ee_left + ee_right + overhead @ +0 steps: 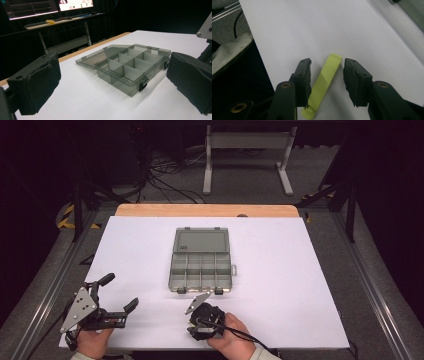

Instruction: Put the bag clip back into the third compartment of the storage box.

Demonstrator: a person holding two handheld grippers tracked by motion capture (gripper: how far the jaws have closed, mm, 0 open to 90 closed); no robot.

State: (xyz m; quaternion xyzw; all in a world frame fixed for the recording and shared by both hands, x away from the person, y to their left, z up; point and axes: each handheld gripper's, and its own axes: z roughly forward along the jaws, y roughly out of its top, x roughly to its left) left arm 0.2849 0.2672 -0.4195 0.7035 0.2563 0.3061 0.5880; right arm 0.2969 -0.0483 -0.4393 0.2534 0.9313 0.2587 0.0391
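A smoky grey plastic compartment box (pixel 201 270) lies open at the table's middle, its lid (pixel 201 241) flat on the far side and its cells empty. My left gripper (pixel 120 291) is open at the front left; its view looks between wide-apart pads (pixel 37 85) toward the box (pixel 130 67). Held by a hand, my right gripper (pixel 202 316) is at the front centre and points down at the table. In its view a yellow-green flat plastic strip (pixel 324 80) lies on the white surface between the open jaws of the right gripper (pixel 327 63), touched by neither.
The white table top (pixel 290 285) has a wooden strip (pixel 205 210) along its far side. Beyond it stand a grey metal frame (pixel 247 150) and floor cables (pixel 165 175). The table's front edge (pixel 259 57) runs just left of the strip.
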